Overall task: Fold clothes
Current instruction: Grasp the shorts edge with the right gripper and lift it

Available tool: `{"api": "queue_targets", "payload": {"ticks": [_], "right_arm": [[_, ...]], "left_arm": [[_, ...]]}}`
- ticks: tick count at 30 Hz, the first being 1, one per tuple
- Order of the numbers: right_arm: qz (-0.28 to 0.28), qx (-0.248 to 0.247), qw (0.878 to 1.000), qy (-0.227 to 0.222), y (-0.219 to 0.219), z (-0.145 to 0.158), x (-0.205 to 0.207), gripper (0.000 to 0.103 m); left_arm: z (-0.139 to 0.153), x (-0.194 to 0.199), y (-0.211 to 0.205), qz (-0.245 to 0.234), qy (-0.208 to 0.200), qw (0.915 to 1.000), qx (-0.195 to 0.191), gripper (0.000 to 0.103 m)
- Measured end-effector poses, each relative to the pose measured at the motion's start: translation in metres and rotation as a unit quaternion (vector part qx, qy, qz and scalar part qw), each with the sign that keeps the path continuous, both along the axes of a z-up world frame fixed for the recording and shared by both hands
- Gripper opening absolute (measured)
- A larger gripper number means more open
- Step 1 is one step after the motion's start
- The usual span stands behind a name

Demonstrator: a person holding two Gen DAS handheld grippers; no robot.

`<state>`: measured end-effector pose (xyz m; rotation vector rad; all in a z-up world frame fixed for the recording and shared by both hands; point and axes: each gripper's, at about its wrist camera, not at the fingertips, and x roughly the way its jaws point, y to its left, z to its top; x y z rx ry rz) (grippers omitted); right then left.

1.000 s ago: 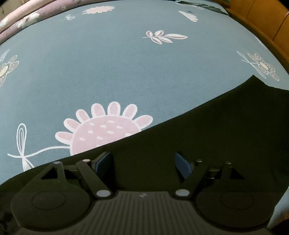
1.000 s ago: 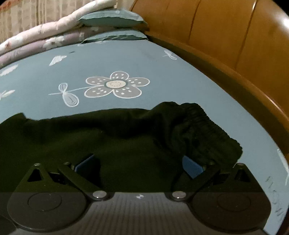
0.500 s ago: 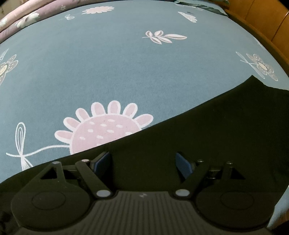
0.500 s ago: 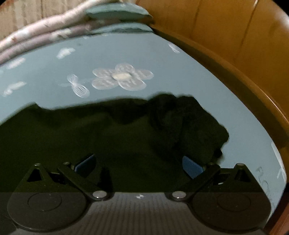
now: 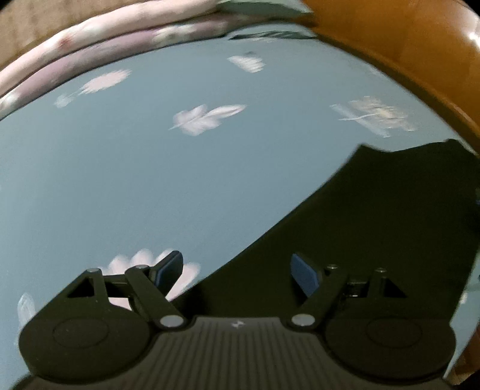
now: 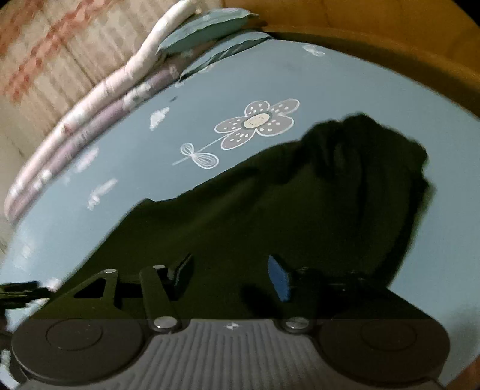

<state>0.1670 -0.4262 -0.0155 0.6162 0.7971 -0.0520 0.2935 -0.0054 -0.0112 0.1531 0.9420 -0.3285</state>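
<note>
Jaws on both grippers, left (image 5: pixel 237 270) and right (image 6: pixel 231 276), gaped empty over the garment (image 6: pixel 270 216), which sprawled ahead on the bed (image 5: pixel 150 180), ready for pinching.

The clothes (image 6: pixel 270 216) lie on the bed sheet (image 6: pixel 345 81). Folded blankets (image 6: pixel 99 114) sit far left, with pillows (image 6: pixel 207 27) behind them.

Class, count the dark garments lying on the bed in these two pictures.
1: the black garment spread on the blue sheet, bunched nearest the wooden headboard. Both views show it.
</note>
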Motion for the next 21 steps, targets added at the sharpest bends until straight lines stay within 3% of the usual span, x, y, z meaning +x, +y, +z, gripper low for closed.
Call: {"api": "queue_targets", "payload": {"ticks": [6, 13, 16, 21], "right_arm": [[-0.045, 0.115, 0.992, -0.008, -0.002, -0.019, -0.037, 0.048], [-0.106, 0.244, 0.964, -0.002, -0.005, -0.062, -0.061, 0.047], [-0.123, 0.268, 0.955, 0.003, -0.005, -0.071, -0.064, 0.047], [-0.123, 0.26, 0.958, 0.012, -0.006, -0.07, -0.06, 0.046]], "left_arm": [[0.009, 0.01, -0.05, -0.086, -0.02, 0.9956, -0.031, 0.079], [0.01, 0.006, -0.083, -0.135, -0.015, 0.9891, -0.057, 0.079], [0.006, 0.005, -0.083, -0.137, -0.009, 0.989, -0.056, 0.079], [0.0, 0.008, -0.08, -0.126, 0.005, 0.9906, -0.053, 0.079]]}}
